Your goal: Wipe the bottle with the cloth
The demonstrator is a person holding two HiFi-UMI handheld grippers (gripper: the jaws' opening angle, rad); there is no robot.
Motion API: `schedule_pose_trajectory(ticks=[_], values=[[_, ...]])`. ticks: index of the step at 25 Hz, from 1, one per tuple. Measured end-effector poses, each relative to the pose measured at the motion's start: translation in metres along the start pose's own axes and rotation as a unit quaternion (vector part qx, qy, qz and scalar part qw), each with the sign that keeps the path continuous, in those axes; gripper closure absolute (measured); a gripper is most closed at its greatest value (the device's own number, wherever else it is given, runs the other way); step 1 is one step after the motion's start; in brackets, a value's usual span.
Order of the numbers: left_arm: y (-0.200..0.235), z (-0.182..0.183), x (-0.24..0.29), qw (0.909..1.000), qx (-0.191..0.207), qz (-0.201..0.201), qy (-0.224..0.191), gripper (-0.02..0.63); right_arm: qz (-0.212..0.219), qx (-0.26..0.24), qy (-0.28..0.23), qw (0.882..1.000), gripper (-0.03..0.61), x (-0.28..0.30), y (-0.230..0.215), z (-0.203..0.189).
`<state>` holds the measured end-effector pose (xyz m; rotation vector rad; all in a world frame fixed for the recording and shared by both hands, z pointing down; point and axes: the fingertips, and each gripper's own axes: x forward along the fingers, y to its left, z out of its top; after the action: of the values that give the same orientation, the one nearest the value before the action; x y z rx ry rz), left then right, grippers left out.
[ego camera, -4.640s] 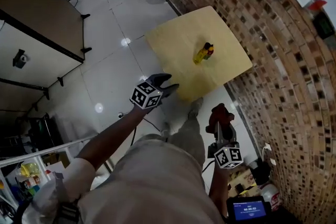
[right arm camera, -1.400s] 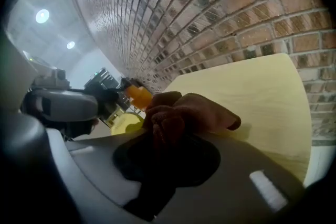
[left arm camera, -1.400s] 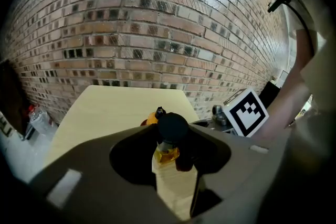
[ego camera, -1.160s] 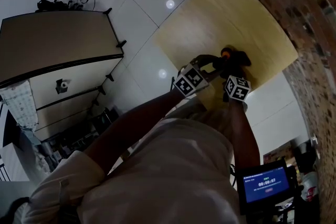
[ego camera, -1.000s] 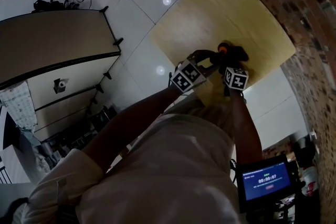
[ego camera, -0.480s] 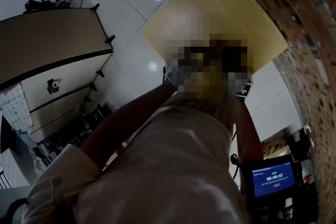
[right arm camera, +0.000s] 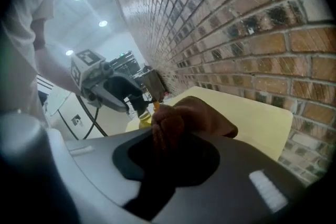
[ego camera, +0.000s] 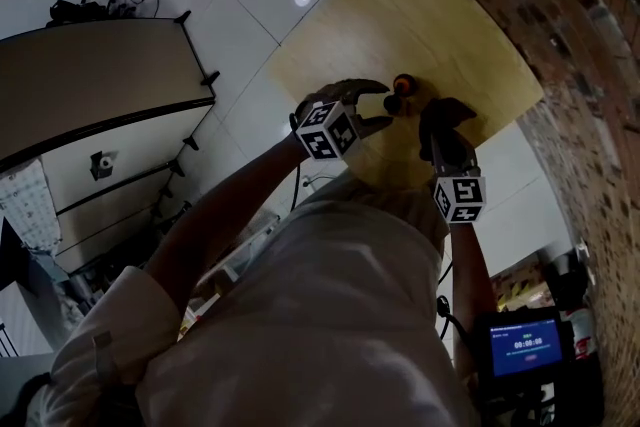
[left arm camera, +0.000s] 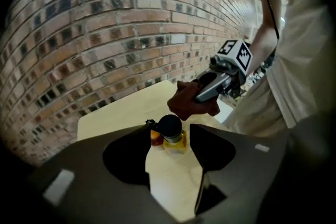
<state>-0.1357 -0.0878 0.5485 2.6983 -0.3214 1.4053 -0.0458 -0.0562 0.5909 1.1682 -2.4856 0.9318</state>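
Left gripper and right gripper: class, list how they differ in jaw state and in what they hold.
The left gripper's jaws stand apart and have just been opening; the right gripper's are clamped shut. The left gripper grips nothing, and the bottle stands free in the gap at its jaw tips; the right gripper holds the brown cloth. Both carry a marker cube.

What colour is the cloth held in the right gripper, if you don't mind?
The cloth is reddish brown, a rusty maroon. It shows best in the right gripper view.
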Motion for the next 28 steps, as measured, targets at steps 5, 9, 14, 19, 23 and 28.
schedule_pose_trajectory(ticks=[5,9,14,19,23,28], values=[[-0.014,-0.02,0.008,0.9481,0.3,-0.022,0.102,0.351,0.022,-0.032,0.009,0.999,0.514,0.001,0.023,-0.006],[-0.018,-0.02,0.024,0.8925,0.431,-0.04,0.128,0.339,0.026,-0.04,0.012,0.999,0.514,0.002,0.029,-0.013],[-0.012,-0.013,0.034,0.9218,0.366,-0.04,0.121,0.403,0.054,-0.057,-0.014,0.997,0.514,0.004,0.047,0.005],[-0.009,-0.003,0.039,0.9707,0.197,-0.007,0.137,0.41,0.073,-0.033,-0.062,0.995,0.514,0.016,0.057,0.035],[-0.001,0.007,0.044,0.9866,0.081,0.035,0.137,0.413,0.045,0.011,-0.074,0.996,0.512,0.034,0.042,0.039],[0.009,0.008,0.038,0.9911,-0.027,0.058,0.117,0.417,0.009,0.031,-0.052,0.998,0.515,0.052,0.021,0.023]])
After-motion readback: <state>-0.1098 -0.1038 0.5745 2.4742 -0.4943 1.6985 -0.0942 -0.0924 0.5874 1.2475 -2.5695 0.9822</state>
